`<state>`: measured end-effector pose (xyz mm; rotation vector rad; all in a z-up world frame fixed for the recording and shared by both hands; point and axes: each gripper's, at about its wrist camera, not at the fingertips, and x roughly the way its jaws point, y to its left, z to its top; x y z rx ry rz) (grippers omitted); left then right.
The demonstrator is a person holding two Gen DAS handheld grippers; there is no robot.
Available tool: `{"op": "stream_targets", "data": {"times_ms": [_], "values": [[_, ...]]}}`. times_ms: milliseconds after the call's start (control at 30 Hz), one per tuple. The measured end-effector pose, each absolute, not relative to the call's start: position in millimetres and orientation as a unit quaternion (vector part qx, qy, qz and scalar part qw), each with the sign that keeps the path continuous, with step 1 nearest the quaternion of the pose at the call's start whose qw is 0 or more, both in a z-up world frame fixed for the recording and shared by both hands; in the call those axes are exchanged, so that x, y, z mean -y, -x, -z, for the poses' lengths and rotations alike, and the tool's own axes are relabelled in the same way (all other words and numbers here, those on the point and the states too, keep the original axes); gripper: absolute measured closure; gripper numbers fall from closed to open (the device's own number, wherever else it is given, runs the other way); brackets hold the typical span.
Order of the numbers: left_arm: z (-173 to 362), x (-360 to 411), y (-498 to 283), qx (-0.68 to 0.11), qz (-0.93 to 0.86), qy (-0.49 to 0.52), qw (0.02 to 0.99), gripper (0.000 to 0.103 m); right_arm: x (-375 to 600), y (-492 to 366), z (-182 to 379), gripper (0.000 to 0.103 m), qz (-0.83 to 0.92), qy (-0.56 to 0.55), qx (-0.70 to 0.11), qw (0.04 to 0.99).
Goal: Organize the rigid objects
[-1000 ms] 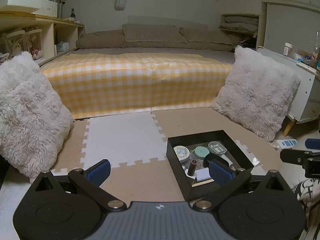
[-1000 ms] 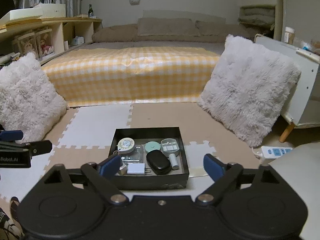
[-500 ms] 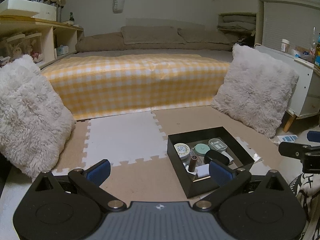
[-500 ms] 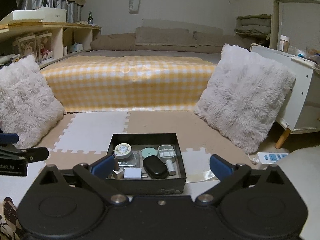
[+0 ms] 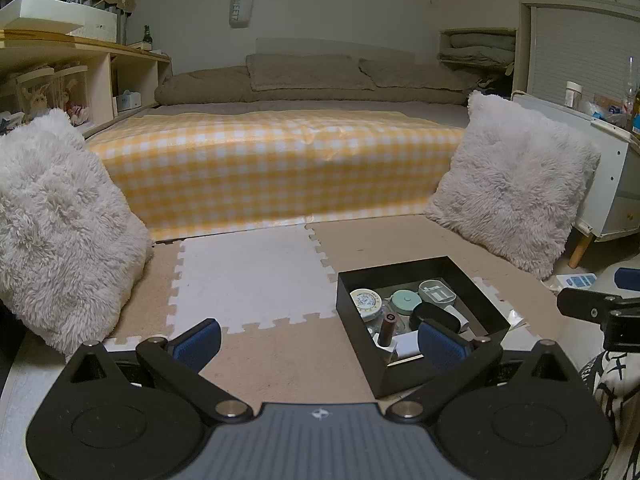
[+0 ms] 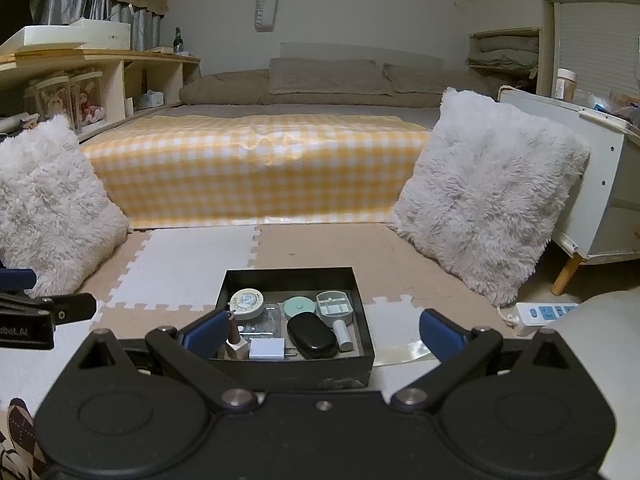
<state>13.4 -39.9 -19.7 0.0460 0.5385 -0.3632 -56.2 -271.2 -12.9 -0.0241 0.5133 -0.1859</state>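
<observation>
Both hand-held grippers, left (image 5: 318, 344) and right (image 6: 324, 332), gape empty. Black box (image 6: 362, 354) on floor mat; right blue finger (image 5: 442, 348) hides its white charger (image 6: 267, 349) partly.

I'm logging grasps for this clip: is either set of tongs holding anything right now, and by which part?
Nothing is held. The left tongs and the right tongs are both open and empty, above the mat near the black box, whose items lie untouched inside.
</observation>
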Motion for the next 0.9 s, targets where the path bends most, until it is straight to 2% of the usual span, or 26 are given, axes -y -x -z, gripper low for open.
{"op": "stream_targets", "data": {"times_ms": [900], "values": [[19.7,39.2,-13.1,-0.266,0.179,-0.022,0.947,0.000,270.2,58.1,13.4,0.000,0.092,0.013,-0.250,0.964]]}}
